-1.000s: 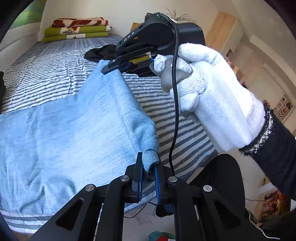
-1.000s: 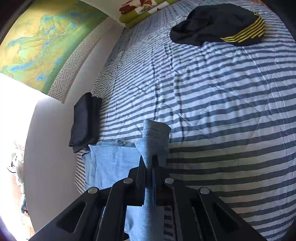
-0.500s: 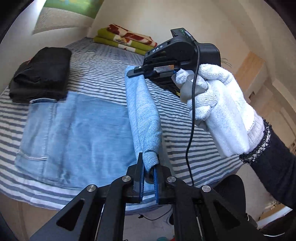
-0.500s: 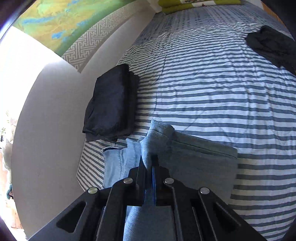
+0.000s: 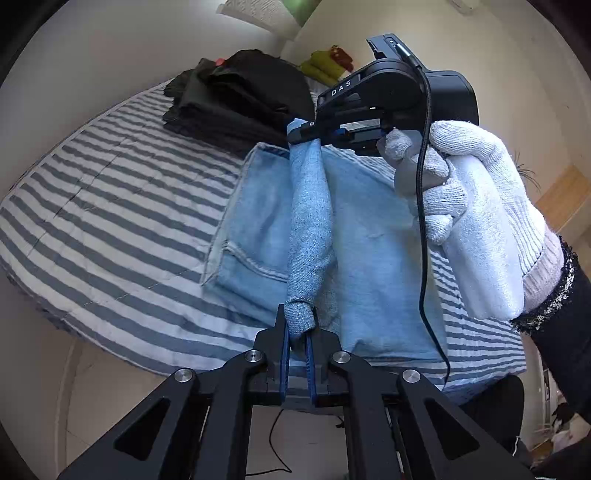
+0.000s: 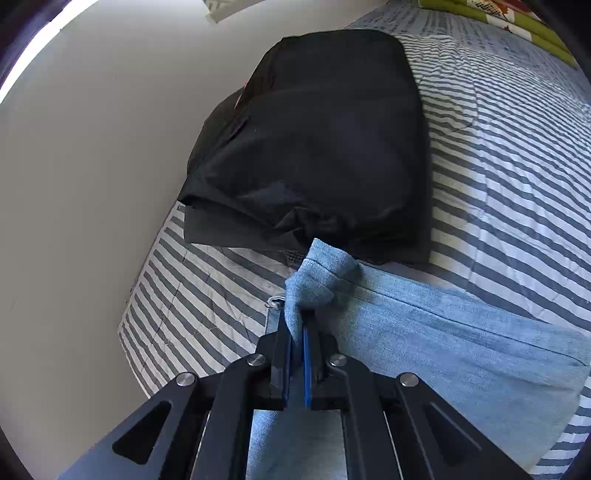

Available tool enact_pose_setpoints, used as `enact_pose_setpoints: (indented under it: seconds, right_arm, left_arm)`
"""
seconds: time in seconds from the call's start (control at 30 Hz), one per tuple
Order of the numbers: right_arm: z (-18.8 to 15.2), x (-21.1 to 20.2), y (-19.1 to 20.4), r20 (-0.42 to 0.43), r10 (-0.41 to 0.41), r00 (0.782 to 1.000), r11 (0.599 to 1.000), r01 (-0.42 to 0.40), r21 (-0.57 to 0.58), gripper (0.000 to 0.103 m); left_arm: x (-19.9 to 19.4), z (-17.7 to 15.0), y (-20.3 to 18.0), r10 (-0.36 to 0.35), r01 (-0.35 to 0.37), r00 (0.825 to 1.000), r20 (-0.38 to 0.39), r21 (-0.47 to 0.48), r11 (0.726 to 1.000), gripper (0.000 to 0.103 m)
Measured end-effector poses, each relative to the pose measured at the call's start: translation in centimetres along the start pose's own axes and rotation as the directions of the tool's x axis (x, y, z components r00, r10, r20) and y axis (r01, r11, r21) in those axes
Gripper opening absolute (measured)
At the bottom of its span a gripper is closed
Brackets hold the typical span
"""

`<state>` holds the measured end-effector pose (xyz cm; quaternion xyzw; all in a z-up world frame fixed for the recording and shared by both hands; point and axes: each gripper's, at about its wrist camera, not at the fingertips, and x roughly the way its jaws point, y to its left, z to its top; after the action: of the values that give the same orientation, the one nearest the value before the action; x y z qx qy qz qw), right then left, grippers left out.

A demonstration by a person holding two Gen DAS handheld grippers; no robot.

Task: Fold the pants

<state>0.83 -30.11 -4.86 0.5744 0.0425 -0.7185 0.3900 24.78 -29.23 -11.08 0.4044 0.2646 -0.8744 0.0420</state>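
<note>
Both grippers pinch one hem edge of the jeans (image 5: 373, 236): left gripper (image 5: 297, 332) at bottom centre, right gripper (image 5: 306, 133) higher up, stretching it taut over the layer lying on the striped bed (image 5: 122, 192), probably to lay a fold near the black clothes (image 6: 325, 140).

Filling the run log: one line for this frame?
step: folding | left gripper: shut on jeans | right gripper: shut on jeans | beside: black stack

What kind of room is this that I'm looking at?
Most likely a bedroom. A bed with a striped cover fills the view, folded blankets lie at its far end, and a stack of folded dark clothes sits beside light blue jeans being folded.
</note>
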Motion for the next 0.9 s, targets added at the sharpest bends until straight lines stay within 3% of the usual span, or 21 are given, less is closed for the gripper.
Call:
enact_pose_setpoints:
  seconds: [0.27,0.37,0.5,0.6,0.63,0.7,0.77,0.9]
  right_arm:
    - [0.0,2.6,1.6,-0.017,-0.029,0.999,0.997,0.028,-0.072,0.006]
    - [0.1,2.3,1.5,-0.040,-0.002,0.999,0.994,-0.002,-0.108,0.013]
    - [0.3,-1.4,0.1,-0.024,0.142,0.990,0.985,-0.144,-0.097,0.017]
    - [-0.5,-7.6,-2.8,0.090,0.219,0.972,0.970,-0.207,-0.128,0.026]
    - [-1.1,-9.7,-4.3,0.136,0.201,0.970,0.974,-0.183,-0.135,0.029]
    - [-2.8,-13.4,-8.4,0.192,0.182,0.964,0.980,-0.163,-0.113,0.029]
    - [-4.9,-16.4,-13.0,0.222,0.156,0.962,0.987,-0.146,-0.064,0.029]
    - [-10.0,-18.3,-19.4,0.223,0.076,0.972,0.995,-0.088,0.047,0.031]
  left_arm:
    - [1.5,-0.3,2.4,0.055,-0.055,0.998,-0.024,-0.021,0.998,0.007]
    - [1.7,-0.5,2.3,0.065,-0.066,0.997,-0.034,-0.026,0.997,0.007]
    - [2.2,-0.9,2.3,0.079,-0.081,0.995,-0.060,-0.031,0.996,0.007]
    - [2.7,-0.9,2.4,0.097,-0.100,0.992,-0.078,-0.027,0.995,0.013]
    - [2.7,-0.8,2.6,0.107,-0.110,0.991,-0.083,-0.035,0.993,0.016]
    - [2.5,-0.7,2.9,0.133,-0.138,0.987,-0.095,-0.047,0.989,0.035]
    - [1.4,-0.7,3.1,0.179,-0.182,0.982,-0.059,-0.052,0.982,0.042]
    - [0.4,0.6,1.2,0.211,-0.211,0.977,0.009,-0.023,0.977,0.041]
